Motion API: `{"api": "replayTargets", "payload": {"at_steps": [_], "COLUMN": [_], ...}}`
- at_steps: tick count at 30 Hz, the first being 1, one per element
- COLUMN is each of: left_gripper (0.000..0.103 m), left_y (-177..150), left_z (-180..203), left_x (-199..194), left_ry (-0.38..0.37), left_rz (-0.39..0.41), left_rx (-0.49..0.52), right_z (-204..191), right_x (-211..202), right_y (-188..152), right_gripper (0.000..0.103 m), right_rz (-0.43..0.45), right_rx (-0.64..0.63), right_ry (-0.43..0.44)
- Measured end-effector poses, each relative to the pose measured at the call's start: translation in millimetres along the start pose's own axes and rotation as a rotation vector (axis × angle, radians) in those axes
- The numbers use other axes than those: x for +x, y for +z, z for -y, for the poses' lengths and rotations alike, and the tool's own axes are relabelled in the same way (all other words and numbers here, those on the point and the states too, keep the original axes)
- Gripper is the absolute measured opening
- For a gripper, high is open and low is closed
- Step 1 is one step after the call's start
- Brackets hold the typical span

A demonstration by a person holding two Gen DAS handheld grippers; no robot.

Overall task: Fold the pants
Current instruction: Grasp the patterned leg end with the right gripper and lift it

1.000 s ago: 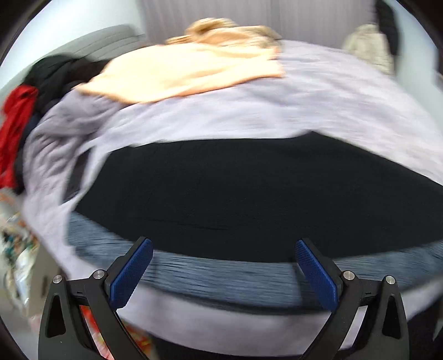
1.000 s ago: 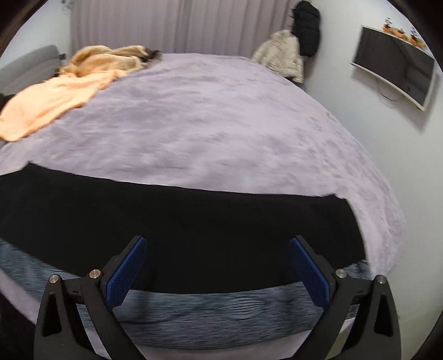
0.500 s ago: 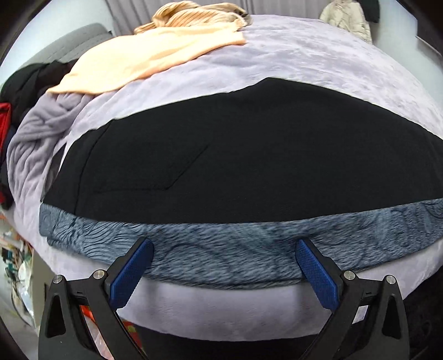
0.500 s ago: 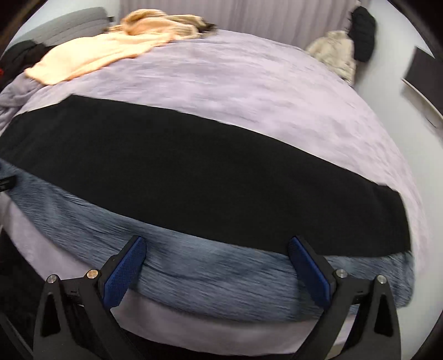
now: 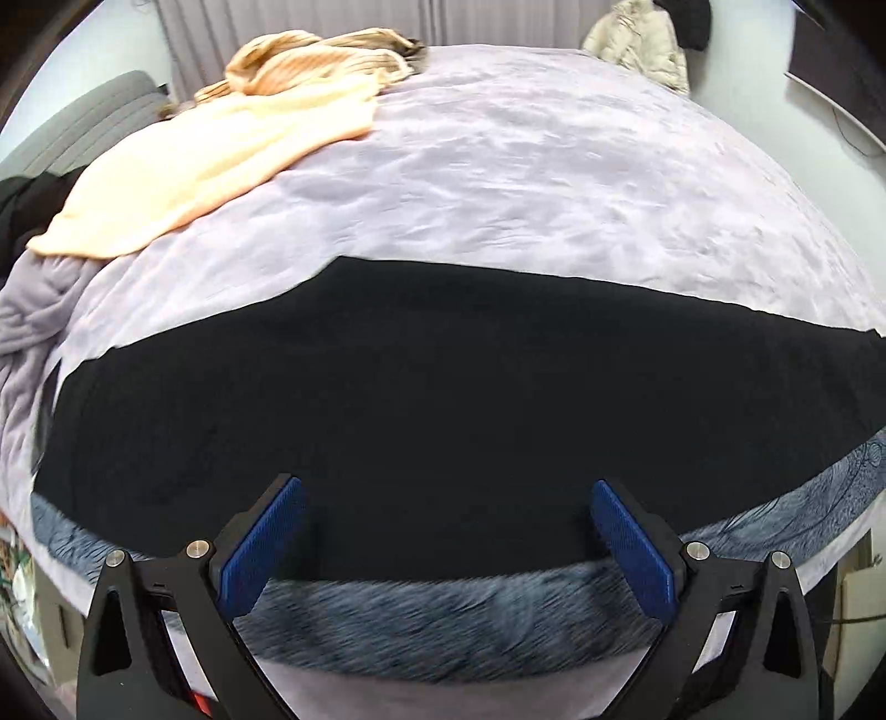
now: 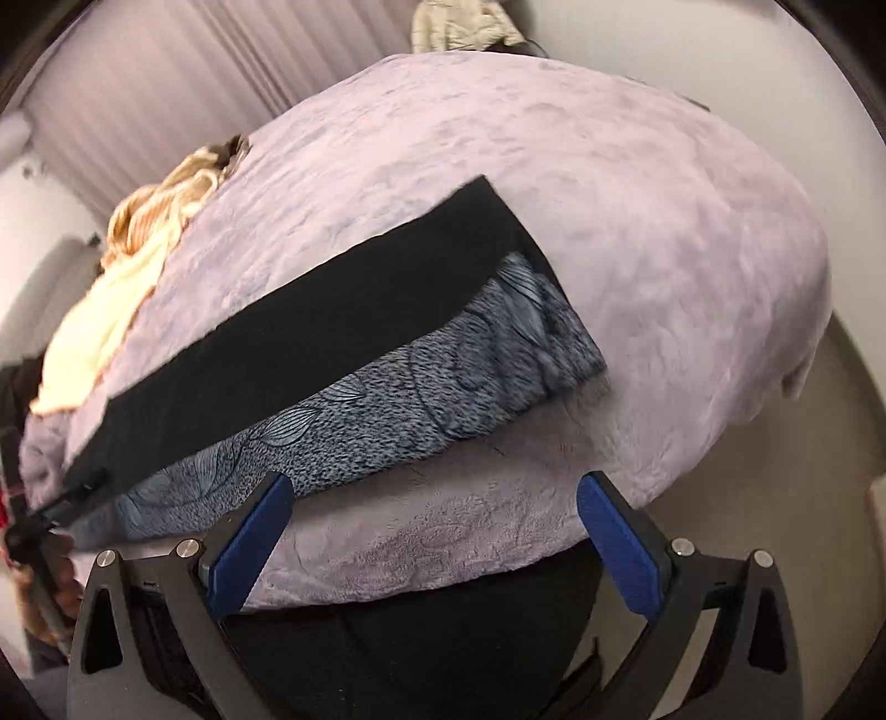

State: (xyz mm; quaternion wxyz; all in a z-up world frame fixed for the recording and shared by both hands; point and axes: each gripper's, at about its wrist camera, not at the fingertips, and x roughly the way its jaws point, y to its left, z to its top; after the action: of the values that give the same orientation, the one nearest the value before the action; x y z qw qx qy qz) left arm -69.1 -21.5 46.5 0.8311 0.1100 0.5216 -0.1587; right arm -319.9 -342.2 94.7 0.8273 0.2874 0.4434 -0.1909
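Note:
Black pants lie flat across the near side of a lilac bed, over a blue-grey patterned cloth that shows along their near edge. My left gripper is open and empty, its tips just above the pants' near edge. In the right wrist view the pants run as a long black strip with the patterned cloth beside it. My right gripper is open and empty, over the bed's near edge, short of the cloth.
A peach blanket and a tan striped garment lie at the bed's far left. The lilac bedspread stretches beyond the pants. A pale jacket hangs at the far wall. Floor lies right of the bed.
The left gripper has moved forward, so its tips now reach over the pants' near edge. The right gripper has swung right and tilted, now over the bed's near edge by the pants' right end.

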Motion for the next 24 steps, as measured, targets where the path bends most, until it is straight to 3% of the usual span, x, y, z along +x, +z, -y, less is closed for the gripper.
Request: {"api": "replayTargets", "payload": {"at_steps": [4,8,13,15,17,24], "left_gripper": [0.103,0.103,0.103,0.103,0.103,0.103], "left_y": [6.5,16.8,26.2,24.0,27.6,39.6], "left_z": [20.7,25.4,46.6,61.3,69.4,91.9], "left_x": [25.0,32.7,27.5,24.7,31.5,24.8], "left_ry": [-0.006,0.009,0.008,-0.002,0.007,-0.051], "left_rz": [-0.044,-0.037,-0.031,-0.026,-0.040,-0.051], "left_rx": [-0.006,-0.030,0.018,0.042,0.025,0.042], "right_z": [5.8,-9.3,-28.1,-40.0,-53.8,-72.5], "right_x": [21.5,47.4,60.5,59.9,64.6,62.9], "right_y": [8.5,21.5,38.5,46.8,55.0,54.4], "right_gripper": [0.099,0.099,0.094,0.070,0.053,0.051], "right_rz": [0.050,0.113,0.183,0.177,0.144,0.108], "right_rx": [-0.018,-0.067,-0.130,-0.165,-0.256,-0.350], "right_ry": [0.098,0.172,0.176,0.132,-0.003,-0.109]}}
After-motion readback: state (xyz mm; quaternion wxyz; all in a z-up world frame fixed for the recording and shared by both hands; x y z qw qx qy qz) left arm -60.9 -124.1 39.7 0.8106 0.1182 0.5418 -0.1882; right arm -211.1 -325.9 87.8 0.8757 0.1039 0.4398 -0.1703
